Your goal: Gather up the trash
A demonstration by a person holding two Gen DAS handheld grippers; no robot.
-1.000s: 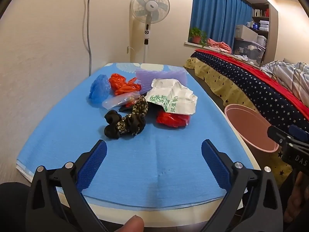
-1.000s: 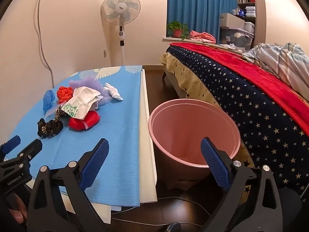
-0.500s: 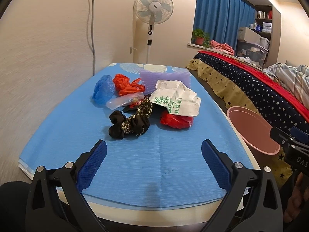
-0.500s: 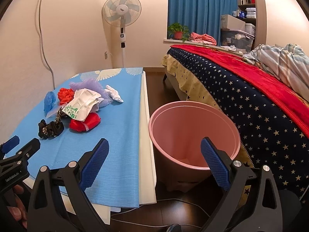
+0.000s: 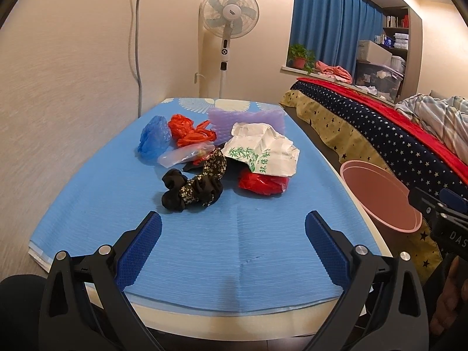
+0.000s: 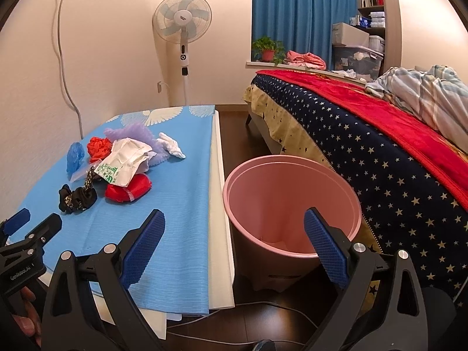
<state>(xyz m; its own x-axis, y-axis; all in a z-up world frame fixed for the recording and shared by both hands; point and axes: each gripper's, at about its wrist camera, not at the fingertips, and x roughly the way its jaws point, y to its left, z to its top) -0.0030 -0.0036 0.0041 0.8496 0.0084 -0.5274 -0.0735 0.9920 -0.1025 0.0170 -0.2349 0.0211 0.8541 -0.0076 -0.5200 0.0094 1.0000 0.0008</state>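
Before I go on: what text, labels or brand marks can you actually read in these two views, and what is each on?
"DAS", cut off at the frame edge: on the right gripper body, left wrist view.
"GenRobot.AI": on the left gripper body, right wrist view.
Green characters beside a bamboo print on the white wrapper: too small to read.
Dark label on the fan hub: blurred, unreadable.
Boxes on the shelf: print too small to read.
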